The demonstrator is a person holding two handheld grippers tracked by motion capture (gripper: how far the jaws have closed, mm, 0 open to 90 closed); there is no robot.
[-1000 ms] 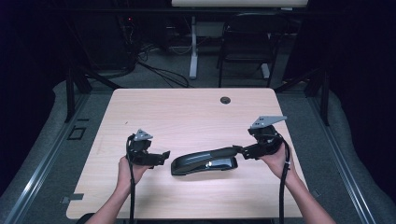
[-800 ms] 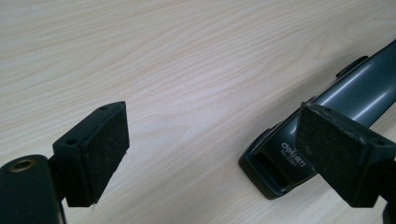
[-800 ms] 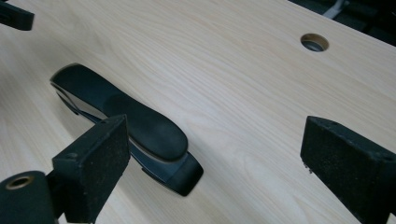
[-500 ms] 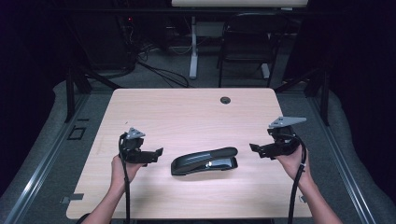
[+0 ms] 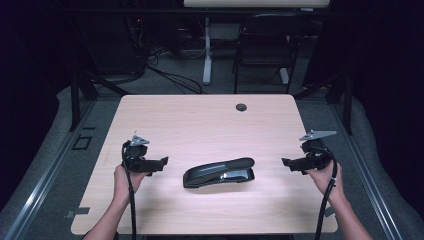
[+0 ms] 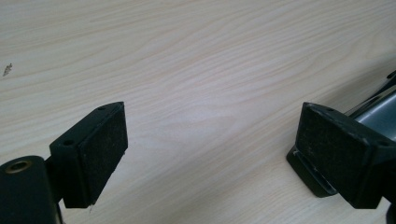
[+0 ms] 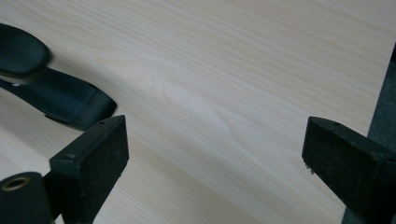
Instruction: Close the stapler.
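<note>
Stapler lay free on the bench between both wide-open grippers; next move likely meant regrasping it.

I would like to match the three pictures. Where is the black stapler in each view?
High view: the stapler lies at the table's centre front, between both grippers.
Left gripper view: its end shows at the right edge, behind the right jaw.
Right gripper view: its end lies at upper left, above the left jaw.
Shared landmark: the pale wood table.
</note>
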